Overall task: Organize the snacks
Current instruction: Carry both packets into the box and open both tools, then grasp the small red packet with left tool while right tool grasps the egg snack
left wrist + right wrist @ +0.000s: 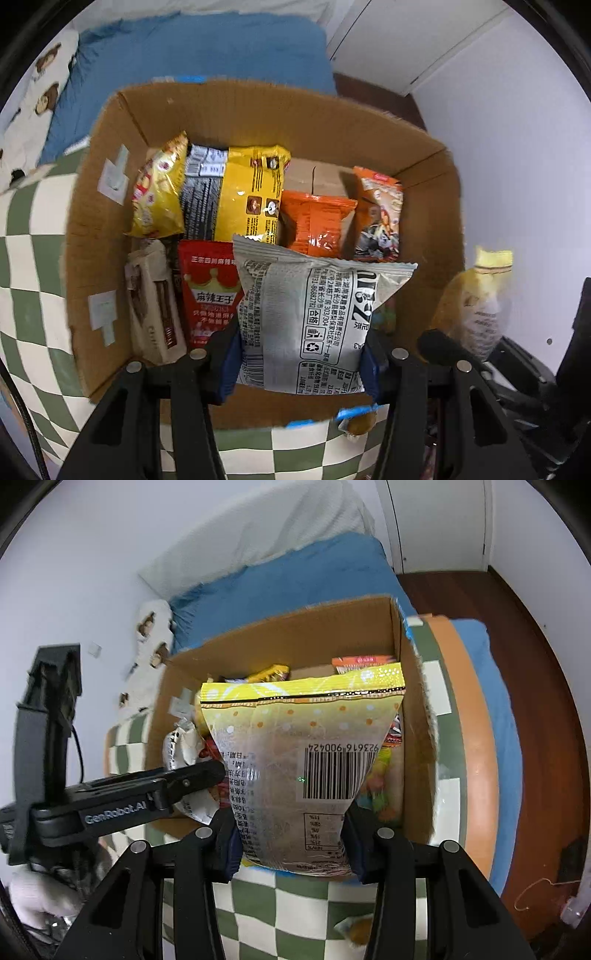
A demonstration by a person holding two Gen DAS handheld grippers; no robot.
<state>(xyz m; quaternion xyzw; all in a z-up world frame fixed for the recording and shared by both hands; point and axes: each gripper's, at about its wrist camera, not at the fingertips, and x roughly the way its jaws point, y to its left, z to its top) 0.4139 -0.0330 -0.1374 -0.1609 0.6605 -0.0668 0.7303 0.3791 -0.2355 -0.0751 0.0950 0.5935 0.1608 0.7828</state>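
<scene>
Both hands carry a packet above the open cardboard box (103,206), which sits on a green-and-white checked cloth (33,266). The left gripper (301,363) pinches the lower end of a grey-white printed snack packet (317,314) between its blue pads, and the packet hangs over the near half of the box. The right gripper (291,843) is clamped on the bottom of a yellow dotted packet with a barcode (306,746), held over the right side of the box.

Inside, the far row already stands packed: 2 yellow packets (159,192), a grey-black one, an orange packet (316,221) and a packet with a printed figure (380,218). In the near row stand a beige packet (151,299) and a red packet with a crown (210,291).

The free room looks to be near and right, beside the red packet. To do this well, I judge that each packet should go down upright and edge-first into that gap, 1 at a time, so the 2 grippers do not crowd each other. Let go only once the packet's lower edge rests on the box floor, lest it topple onto the row behind.

1 small wrapped snack (356,928) lies loose on the cloth near the box.
</scene>
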